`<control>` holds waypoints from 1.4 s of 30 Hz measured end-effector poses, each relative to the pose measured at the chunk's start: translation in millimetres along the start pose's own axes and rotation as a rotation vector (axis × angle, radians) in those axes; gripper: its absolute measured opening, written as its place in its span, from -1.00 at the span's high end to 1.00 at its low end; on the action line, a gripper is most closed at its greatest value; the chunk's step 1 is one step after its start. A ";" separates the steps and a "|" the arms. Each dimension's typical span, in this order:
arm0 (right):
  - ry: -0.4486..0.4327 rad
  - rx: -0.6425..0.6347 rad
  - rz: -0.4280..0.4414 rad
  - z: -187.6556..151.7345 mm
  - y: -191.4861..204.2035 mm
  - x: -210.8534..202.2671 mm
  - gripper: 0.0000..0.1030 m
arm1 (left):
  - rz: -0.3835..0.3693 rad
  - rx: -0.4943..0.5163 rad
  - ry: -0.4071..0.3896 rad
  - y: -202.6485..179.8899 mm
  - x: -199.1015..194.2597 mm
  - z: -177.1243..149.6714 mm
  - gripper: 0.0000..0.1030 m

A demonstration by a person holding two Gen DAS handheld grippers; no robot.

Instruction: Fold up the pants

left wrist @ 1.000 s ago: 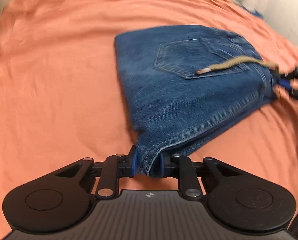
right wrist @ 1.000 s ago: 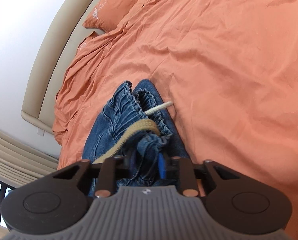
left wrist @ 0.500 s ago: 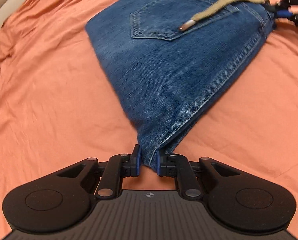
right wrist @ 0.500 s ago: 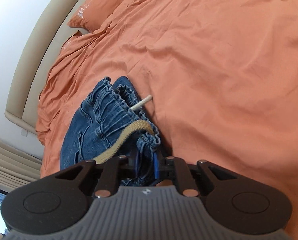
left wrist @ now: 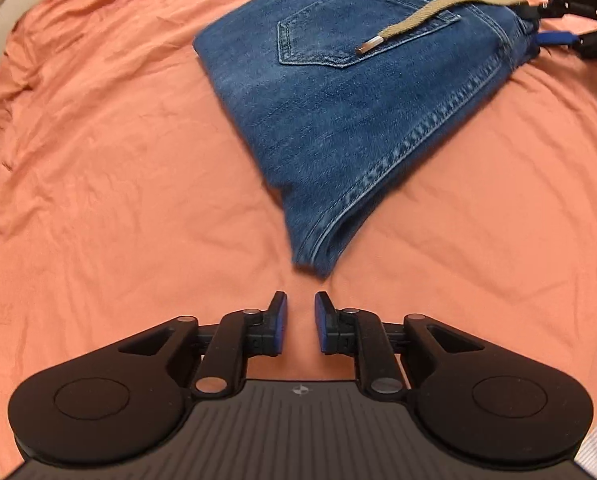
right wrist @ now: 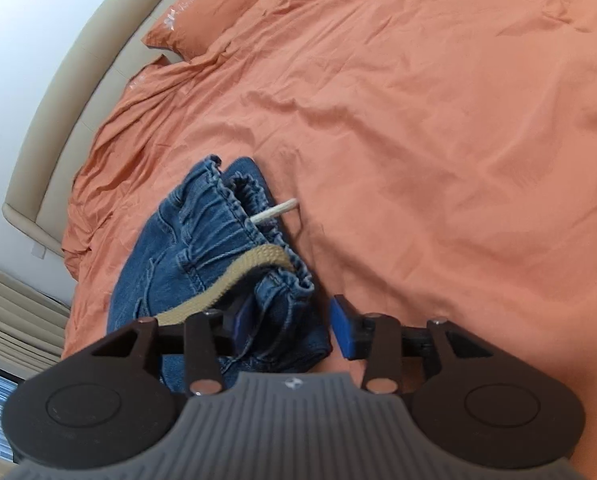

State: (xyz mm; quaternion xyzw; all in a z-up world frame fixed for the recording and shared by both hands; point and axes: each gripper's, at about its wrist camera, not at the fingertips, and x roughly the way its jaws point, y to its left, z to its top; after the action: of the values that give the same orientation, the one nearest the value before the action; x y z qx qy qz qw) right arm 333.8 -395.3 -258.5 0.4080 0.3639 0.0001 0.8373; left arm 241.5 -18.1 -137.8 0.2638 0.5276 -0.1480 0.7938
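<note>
Orange bedsheet point(left wrist: 118, 160), folded jeans point(left wrist: 350, 92) lying at twelve o'clock, left gripper point(left wrist: 297, 322) opening, empty, right gripper point(right wrist: 290, 326) opening, waistband point(right wrist: 258, 236) between its jaws, unpressed

Pants point(left wrist: 338, 92): mid-blue denim, paler blue seam stitching, faded patches. Drawstring point(left wrist: 414, 16): tan weave; metallic tip at its 8 o'clock end. Bed sheet point(left wrist: 118, 160): plain orange. Pillow point(right wrist: 218, 8), 11 o'clock of the right view: orange, small white emblem. Headboard point(right wrist: 70, 92): beige. Left tool point(left wrist: 299, 322): black body, blue pads. Right tool point(right wrist: 294, 326): black arms, grey ribbed body, blue pads.
</note>
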 end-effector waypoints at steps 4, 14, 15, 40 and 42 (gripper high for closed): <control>-0.038 -0.057 -0.010 -2.0 7.2 -15.1 -0.02 | 0.020 -0.008 -0.021 4.7 -19.5 -4.1 0.42; -0.030 -0.281 -0.003 12.3 44.2 -49.3 -0.28 | 0.075 0.042 -0.043 44.2 -71.2 3.4 0.25; -0.018 -0.307 -0.010 15.4 49.1 -51.8 -0.32 | 0.092 0.045 -0.035 53.6 -77.9 4.1 0.25; 0.314 -0.160 0.118 88.1 27.9 86.9 -0.41 | -0.511 -0.689 -0.170 127.9 108.8 85.4 -0.21; 0.329 -0.110 0.137 92.5 16.7 96.8 -0.34 | -0.584 -0.769 -0.184 135.6 124.2 84.5 -0.27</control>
State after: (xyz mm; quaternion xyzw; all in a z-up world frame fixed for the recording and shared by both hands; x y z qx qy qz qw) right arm 466.4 -418.5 -268.9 0.3798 0.4668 0.1439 0.7856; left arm 424.9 49.5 -190.3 -0.2216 0.5236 -0.1814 0.8024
